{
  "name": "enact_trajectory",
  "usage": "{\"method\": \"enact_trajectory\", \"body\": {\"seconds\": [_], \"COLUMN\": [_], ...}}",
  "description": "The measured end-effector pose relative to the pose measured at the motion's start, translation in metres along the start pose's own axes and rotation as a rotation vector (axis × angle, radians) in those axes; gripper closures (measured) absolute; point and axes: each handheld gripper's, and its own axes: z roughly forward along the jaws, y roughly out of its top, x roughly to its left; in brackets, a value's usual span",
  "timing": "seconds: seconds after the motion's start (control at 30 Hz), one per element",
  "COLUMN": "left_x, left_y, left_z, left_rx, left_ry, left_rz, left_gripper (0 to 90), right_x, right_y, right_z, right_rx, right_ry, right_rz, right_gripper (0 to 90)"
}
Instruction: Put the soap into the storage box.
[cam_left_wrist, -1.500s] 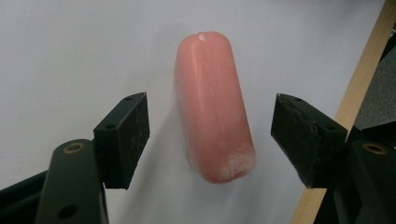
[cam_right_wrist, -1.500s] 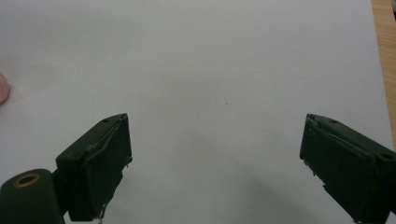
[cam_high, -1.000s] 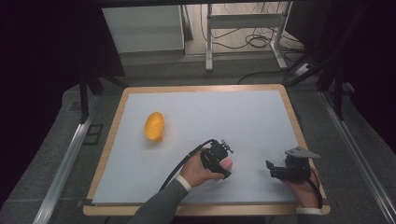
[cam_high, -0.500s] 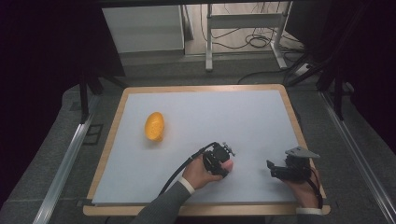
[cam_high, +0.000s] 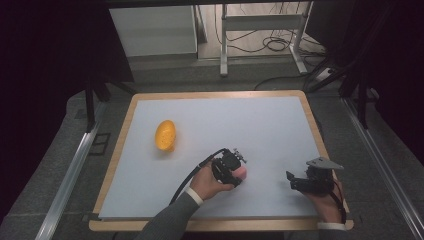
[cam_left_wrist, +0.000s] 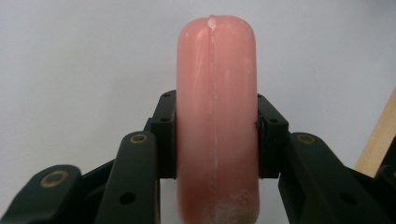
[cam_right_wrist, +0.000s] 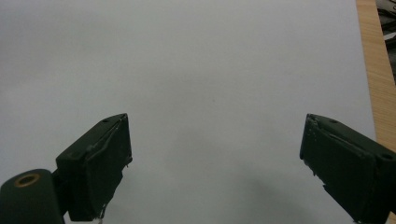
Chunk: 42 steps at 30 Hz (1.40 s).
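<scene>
1. Pink and smooth, the sausage (cam_left_wrist: 216, 121) sits clamped between the jaws of the left hand-held gripper (cam_high: 231, 168), low over the near middle of the surface (cam_high: 260, 130).
2. It looks light and somewhat soft, with a glossy skin that could slip; the jaws press its sides about midway along, which seems a sound place to hold it. A harder squeeze would probably dent it.
3. The right hand-held gripper (cam_right_wrist: 215, 163) is spread wide and holds nothing, resting near the right front corner.
4. An orange, oval thing, perhaps a fruit or bread roll (cam_high: 165, 135), lies well apart toward the left; it is too small to name surely.
5. The surface is a pale sheet on a board with a wooden rim (cam_high: 312, 117). Beyond it stand a white cabinet (cam_high: 152, 30), metal table legs (cam_high: 224, 40) and cables (cam_high: 272, 45) on a dim floor.
</scene>
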Motion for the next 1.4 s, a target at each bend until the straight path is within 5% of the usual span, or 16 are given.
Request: {"method": "enact_trajectory", "body": {"seconds": [0.67, 1.4], "left_x": [0.017, 0.034], "left_y": [-0.008, -0.017], "left_z": [-0.025, -0.036], "left_rx": [-0.068, -0.065], "left_ry": [0.004, 0.021], "left_rz": [-0.029, -0.06], "left_gripper": [60.2, 60.2], "right_x": [0.0, 0.001], "right_y": [-0.001, -0.001], "right_z": [0.002, 0.002], "right_rx": [0.009, 0.013], "right_ry": [-0.001, -0.002], "right_rz": [-0.002, -0.004], "right_gripper": [8.6, 8.6]}}
